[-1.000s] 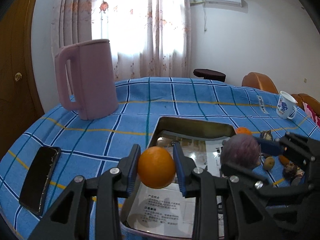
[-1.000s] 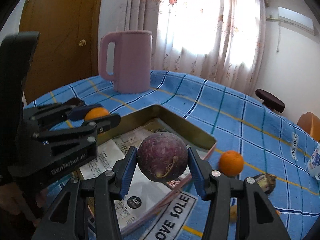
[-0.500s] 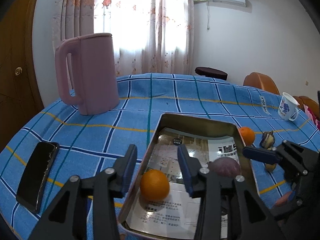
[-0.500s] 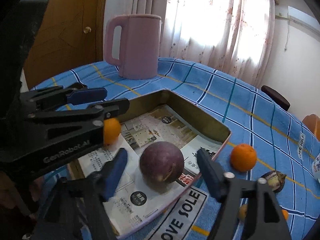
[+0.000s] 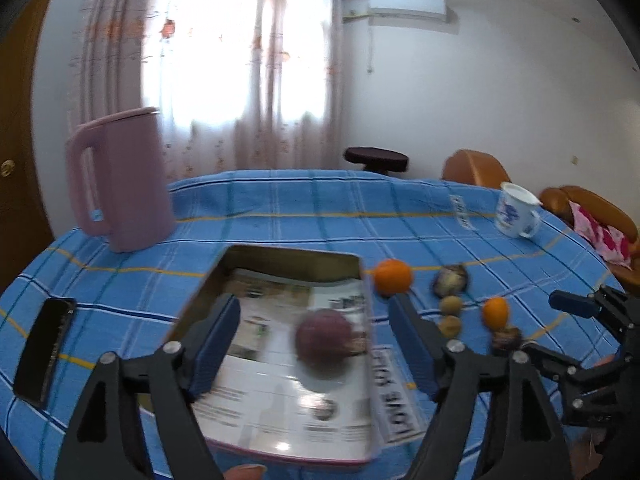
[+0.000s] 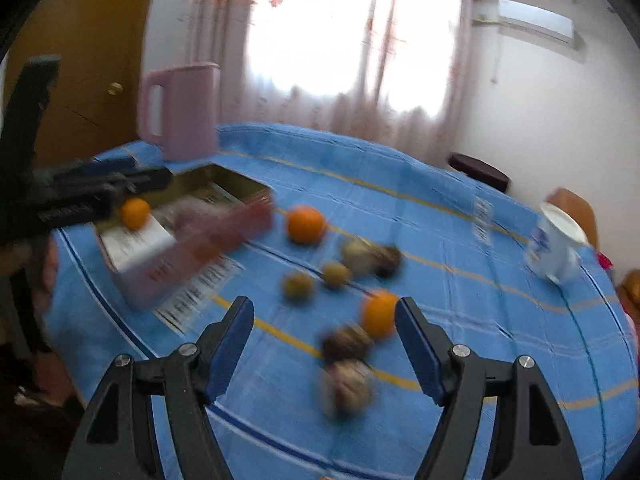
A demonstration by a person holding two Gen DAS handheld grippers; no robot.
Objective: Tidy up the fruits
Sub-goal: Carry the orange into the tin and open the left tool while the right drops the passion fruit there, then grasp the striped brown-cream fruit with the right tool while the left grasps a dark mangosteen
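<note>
Left wrist view: both grippers gape, holding nothing — round, dull-purple fruit (image 5: 326, 336) rests in the paper-lined tin (image 5: 296, 258).

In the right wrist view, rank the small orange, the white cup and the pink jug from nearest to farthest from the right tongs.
1. Small orange, just inside the right tongs' right finger.
2. White cup, far right.
3. Pink jug, far left by the curtain.

Right wrist view: motion blur smears the whole scene. The two dark fruits (image 6: 347, 364) nearest the camera cannot be identified. The purple fruit (image 6: 192, 212) in the tin tray (image 6: 200, 256) is a faint smudge. Left wrist view: the left finger (image 5: 214, 344) hides the tray's near left corner.
</note>
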